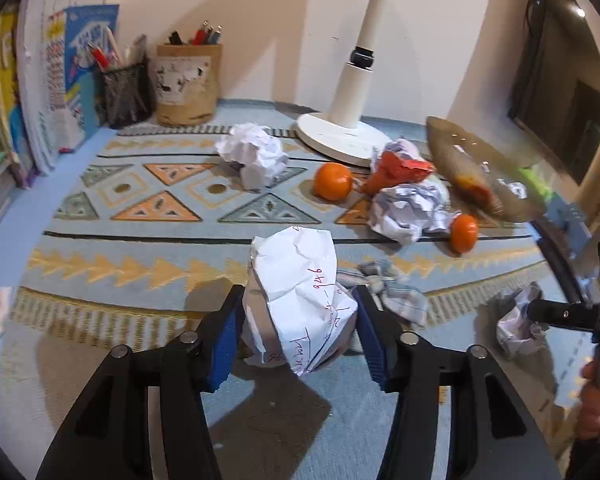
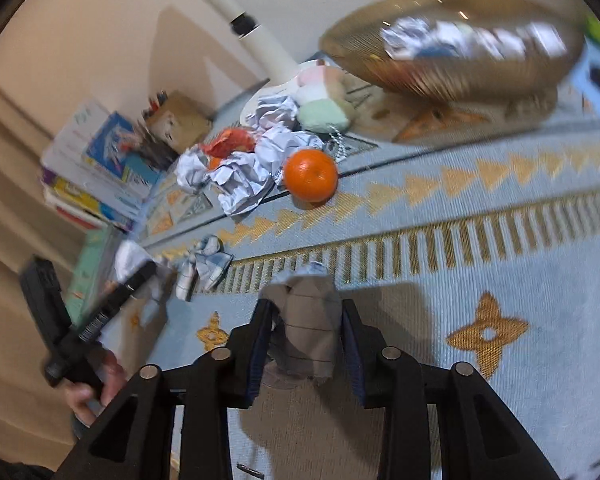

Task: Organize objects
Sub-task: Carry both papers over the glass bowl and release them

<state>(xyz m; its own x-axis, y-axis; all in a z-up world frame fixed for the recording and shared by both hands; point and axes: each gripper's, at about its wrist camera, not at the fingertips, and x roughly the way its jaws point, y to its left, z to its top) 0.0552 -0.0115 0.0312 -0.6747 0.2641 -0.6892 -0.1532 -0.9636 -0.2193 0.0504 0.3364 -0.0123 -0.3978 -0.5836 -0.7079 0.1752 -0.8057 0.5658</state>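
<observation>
My left gripper (image 1: pixel 298 316) is shut on a crumpled white paper ball (image 1: pixel 300 300) with handwriting, held just above the patterned mat (image 1: pixel 140 276). My right gripper (image 2: pixel 305 332) is shut on a small grey crumpled paper wad (image 2: pixel 306 328); it also shows in the left wrist view (image 1: pixel 518 320). More paper balls (image 1: pixel 254 152) (image 1: pixel 410 208), two oranges (image 1: pixel 333 181) (image 1: pixel 463 233) and a red wrapper (image 1: pixel 396 168) lie further back. A brown glass bowl (image 1: pixel 480 172) (image 2: pixel 452 56) holds paper scraps at the right.
A white lamp base (image 1: pixel 340 136) stands at the back. Two pen holders (image 1: pixel 188 84) (image 1: pixel 126 92) and stacked books (image 1: pixel 52 92) line the back left. A checked cloth scrap (image 1: pixel 396 292) lies right of my left gripper. A dark monitor (image 1: pixel 560 80) is at the far right.
</observation>
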